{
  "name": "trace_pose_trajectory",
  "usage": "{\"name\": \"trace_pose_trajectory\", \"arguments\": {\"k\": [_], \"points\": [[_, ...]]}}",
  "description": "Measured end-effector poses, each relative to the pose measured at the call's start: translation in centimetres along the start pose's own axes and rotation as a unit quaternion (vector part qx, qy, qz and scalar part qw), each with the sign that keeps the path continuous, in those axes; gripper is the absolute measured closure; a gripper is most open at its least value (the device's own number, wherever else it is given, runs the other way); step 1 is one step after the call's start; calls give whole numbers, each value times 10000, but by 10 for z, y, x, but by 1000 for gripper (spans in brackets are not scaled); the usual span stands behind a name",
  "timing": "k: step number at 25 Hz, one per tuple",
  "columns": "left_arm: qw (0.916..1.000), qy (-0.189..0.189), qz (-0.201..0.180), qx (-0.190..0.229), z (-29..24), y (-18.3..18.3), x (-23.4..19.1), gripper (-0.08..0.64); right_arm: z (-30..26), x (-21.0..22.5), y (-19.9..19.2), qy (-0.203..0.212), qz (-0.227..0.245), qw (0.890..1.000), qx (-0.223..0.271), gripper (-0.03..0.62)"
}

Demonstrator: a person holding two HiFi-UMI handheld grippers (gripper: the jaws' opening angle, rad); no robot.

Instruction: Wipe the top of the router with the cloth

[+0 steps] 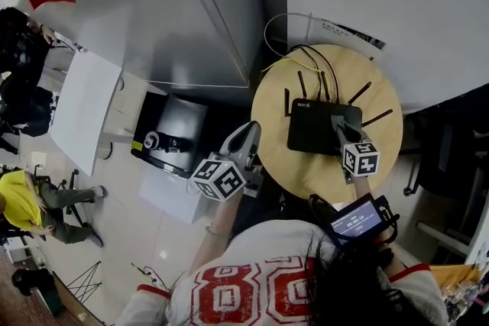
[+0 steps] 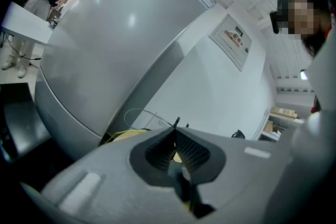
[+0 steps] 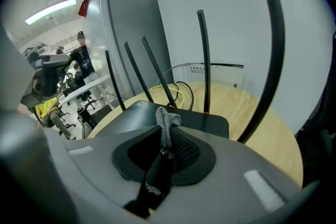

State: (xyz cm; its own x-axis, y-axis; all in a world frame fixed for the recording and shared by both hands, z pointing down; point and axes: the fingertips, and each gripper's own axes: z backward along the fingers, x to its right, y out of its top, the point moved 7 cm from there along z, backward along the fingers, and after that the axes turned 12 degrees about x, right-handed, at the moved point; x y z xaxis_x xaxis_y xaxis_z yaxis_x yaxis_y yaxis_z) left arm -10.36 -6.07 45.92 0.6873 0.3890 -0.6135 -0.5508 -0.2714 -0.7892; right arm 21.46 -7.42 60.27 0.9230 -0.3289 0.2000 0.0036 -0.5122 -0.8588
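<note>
Cloth (image 3: 167, 119): grey, soft, limp, judged light. A small bunched fold is pinched in the right tongs (image 3: 168, 136), which are closed on it over the router's (image 1: 321, 126) top. Router lies flat on the round counter (image 1: 382, 160); probably light, hard-shelled and smooth, so it may skid under a wipe. Thin antennas (image 3: 203, 60) behind the router look easily knocked. Left tongs (image 1: 246, 135) are closed and empty, left of the router, past the counter's edge.

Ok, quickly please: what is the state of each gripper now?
Left gripper: shut, nothing between its jaws.
Right gripper: shut on the cloth, over the router.
</note>
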Motion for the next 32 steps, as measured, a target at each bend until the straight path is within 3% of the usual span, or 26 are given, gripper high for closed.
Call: {"name": "trace_pose_trajectory", "arguments": {"k": [13,22,25,28,32], "points": [[9997,-212,107,-91,-13,-10,9,558,60,-40,-43,-88,-673,9977,28,551],[9995,-283,84,-149,-17,-13,14,558,58,-26,-34,-183,-787,9966,160,550],[9994,-290,64,-167,-16,-14,15,558,41,1,-10,-312,-478,9979,310,551],[9995,-254,37,-167,-14,-14,15,558,19,26,11,-368,158,9990,206,551],[9998,-145,-11,-96,-9,-9,11,558,-3,47,26,-545,550,9970,62,551]]}}
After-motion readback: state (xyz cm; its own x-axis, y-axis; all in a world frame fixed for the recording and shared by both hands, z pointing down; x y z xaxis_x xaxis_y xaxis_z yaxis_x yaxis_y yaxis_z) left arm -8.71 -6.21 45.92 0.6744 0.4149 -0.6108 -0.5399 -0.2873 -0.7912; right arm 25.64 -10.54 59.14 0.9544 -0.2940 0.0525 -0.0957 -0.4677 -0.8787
